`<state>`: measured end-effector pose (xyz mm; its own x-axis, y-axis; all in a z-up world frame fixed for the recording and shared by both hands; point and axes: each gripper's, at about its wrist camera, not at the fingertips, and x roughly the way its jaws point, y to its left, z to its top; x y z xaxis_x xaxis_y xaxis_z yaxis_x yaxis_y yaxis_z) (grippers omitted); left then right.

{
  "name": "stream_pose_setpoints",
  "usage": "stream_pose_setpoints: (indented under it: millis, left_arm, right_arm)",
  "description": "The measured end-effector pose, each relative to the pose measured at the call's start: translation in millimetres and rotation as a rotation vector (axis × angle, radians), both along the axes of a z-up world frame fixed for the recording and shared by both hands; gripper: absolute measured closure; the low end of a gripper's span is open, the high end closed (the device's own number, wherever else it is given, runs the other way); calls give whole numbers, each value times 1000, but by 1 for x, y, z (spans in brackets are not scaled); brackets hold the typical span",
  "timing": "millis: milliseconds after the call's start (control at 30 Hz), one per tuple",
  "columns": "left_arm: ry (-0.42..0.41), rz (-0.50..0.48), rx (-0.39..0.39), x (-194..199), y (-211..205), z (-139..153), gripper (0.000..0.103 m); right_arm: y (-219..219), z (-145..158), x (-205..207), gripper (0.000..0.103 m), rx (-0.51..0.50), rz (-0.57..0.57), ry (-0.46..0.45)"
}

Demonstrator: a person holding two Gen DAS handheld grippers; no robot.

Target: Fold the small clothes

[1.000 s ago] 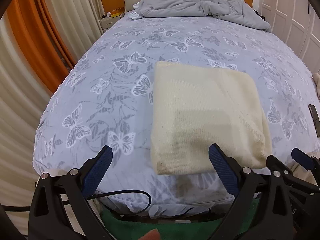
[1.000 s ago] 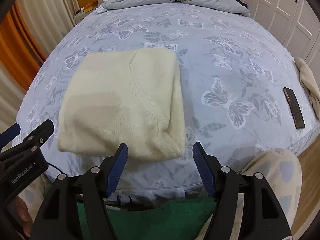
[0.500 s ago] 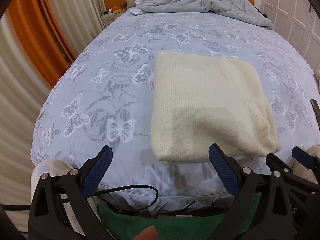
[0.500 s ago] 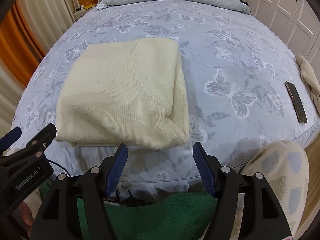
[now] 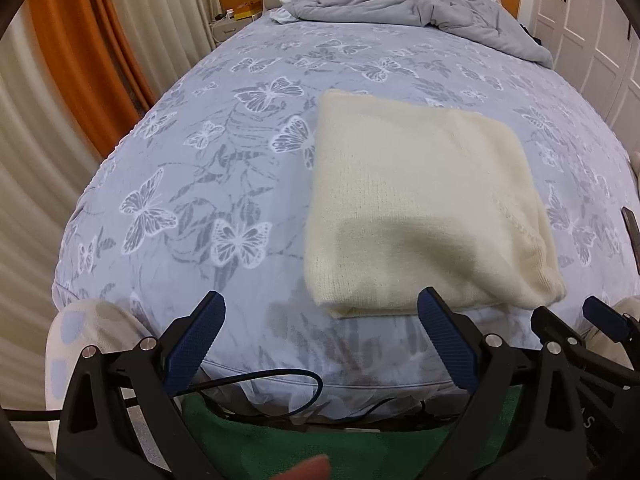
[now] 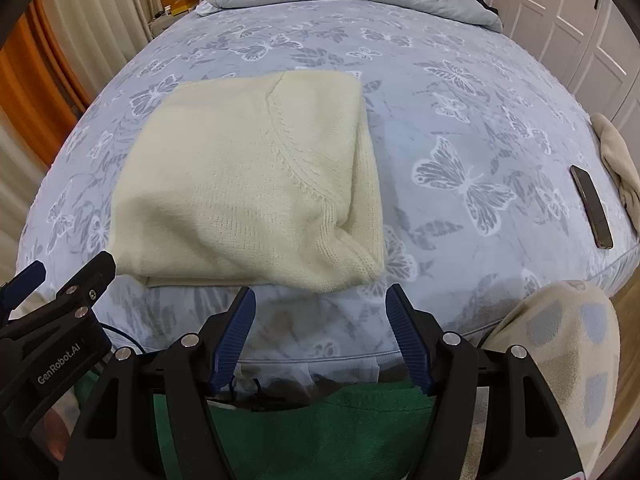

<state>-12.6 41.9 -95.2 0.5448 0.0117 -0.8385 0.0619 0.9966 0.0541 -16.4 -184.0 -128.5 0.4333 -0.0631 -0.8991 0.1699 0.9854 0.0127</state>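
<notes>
- The cream knitted sweater, folded into a thick rectangle (image 5: 416, 208), lies flat on the lilac butterfly-print bed cover (image 5: 224, 184), its near edge just short of the mattress's front edge.
- To its left, wide bare cover runs out to the rounded corner of the bed; beyond and to its right more bare cover stretches away.
- The left gripper with blue ribbed pads (image 5: 320, 340) hangs before the front edge, jaws spread wide with nothing between them, clear of the sweater; its right pad is near the sweater's near edge.
- The right gripper with the same blue pads (image 6: 320, 320) hovers just before the sweater's near right corner, jaws well apart and empty.
- The right view alone shows the curved neckline seam and ribbed fold at that corner, plus a dark slim phone (image 6: 591, 206) and a beige crumpled cloth (image 6: 616, 160) near the bed's right edge, well apart from the sweater.
- The left view alone shows the orange and cream curtains (image 5: 76, 52) beside the bed.
- A rumpled grey duvet (image 5: 416, 4) is heaped at the head end.
- A black cable (image 5: 280, 380) loops below the front edge.
</notes>
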Motion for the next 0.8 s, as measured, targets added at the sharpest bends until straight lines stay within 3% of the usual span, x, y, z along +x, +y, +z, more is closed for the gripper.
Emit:
stream_pose_setpoints:
  millis: [800]
  left_arm:
    - [3, -13, 17, 3, -4, -1, 8]
  right_arm:
    - [6, -2, 5, 38, 3, -6, 5]
